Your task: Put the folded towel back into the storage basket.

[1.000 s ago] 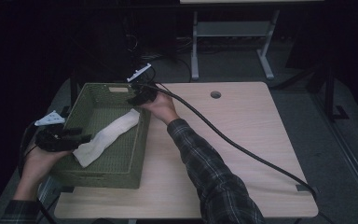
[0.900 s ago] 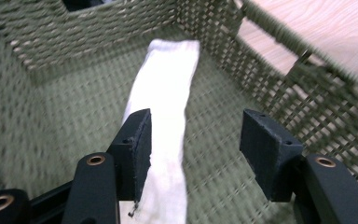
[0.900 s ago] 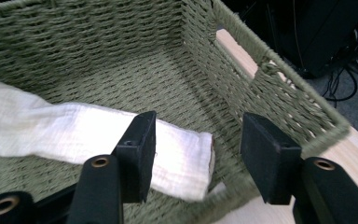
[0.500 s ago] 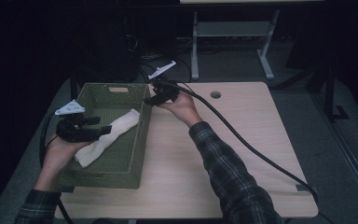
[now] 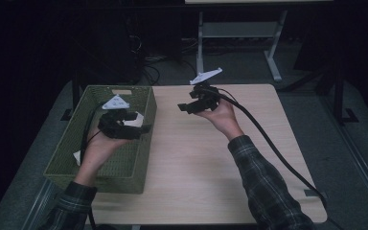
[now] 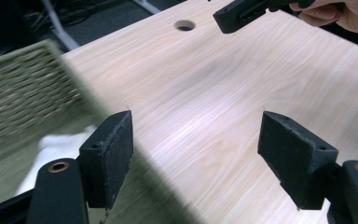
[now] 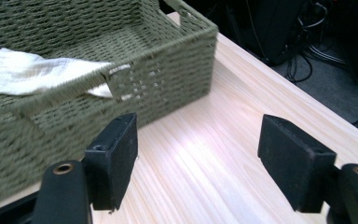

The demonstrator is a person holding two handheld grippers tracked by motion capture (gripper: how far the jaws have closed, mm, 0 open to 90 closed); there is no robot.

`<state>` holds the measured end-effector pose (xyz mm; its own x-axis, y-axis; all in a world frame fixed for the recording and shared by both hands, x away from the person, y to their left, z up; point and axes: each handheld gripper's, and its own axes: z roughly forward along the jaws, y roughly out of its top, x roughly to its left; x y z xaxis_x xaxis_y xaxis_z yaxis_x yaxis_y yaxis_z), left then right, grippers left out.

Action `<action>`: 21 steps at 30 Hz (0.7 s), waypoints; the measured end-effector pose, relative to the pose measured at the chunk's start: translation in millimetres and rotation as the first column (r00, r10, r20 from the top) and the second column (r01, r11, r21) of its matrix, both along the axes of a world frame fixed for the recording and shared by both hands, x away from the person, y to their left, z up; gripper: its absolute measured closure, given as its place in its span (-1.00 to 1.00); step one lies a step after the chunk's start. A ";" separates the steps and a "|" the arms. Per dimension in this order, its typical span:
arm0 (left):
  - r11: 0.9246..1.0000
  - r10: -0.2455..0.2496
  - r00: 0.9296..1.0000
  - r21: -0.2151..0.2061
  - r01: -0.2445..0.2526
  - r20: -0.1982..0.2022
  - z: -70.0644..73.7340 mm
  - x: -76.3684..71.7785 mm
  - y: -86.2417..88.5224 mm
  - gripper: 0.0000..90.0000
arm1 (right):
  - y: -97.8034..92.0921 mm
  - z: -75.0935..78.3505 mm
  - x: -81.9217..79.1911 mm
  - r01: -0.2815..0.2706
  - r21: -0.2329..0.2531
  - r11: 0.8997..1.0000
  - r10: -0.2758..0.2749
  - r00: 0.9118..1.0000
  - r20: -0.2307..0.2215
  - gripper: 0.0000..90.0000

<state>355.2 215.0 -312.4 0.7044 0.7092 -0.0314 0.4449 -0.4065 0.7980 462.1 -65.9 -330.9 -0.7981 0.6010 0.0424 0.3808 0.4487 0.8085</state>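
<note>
A green woven basket (image 5: 67, 151) stands on the left of the wooden table (image 5: 196, 158); a white cloth (image 7: 32, 70) lies inside it, and a corner (image 5: 77, 156) shows under the left hand. My left gripper (image 5: 143, 128) hovers over the basket's right rim, jaws wide apart and empty (image 6: 196, 154). My right gripper (image 5: 184, 107) is held up above the table's middle back, open as well, with nothing between its jaws (image 7: 196, 158). The basket's near wall (image 7: 158, 79) lies ahead of it.
A round cable hole (image 6: 184, 24) pierces the tabletop near the far edge. The right gripper's thick black cable (image 5: 278, 148) trails across the table's right side. A metal desk frame (image 5: 235, 33) and loose cables (image 5: 148, 67) stand on the floor behind.
Both hands lifted out of the basket and moved right. The left gripper rose from the cloth to the right rim; the right gripper left the basket's back corner for the table's middle.
</note>
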 end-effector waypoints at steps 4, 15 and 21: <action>1.000 -0.024 1.000 -0.004 0.024 -0.007 -3.8 0.7 -23.9 -0.43 | -25.1 -2.7 -10.3 0.024 0.006 1.000 -0.024 1.000 0.000 -0.39; 0.996 -0.089 0.996 -0.011 0.089 -0.024 -26.6 -2.0 -70.9 -0.45 | -77.4 -14.7 -38.6 0.083 0.027 0.996 -0.084 0.996 0.015 -0.49; 0.993 -0.117 0.993 0.003 0.117 -0.004 -47.1 -10.0 -94.8 -0.46 | -109.9 -29.2 -59.5 0.115 0.034 0.993 -0.115 0.993 0.017 -0.52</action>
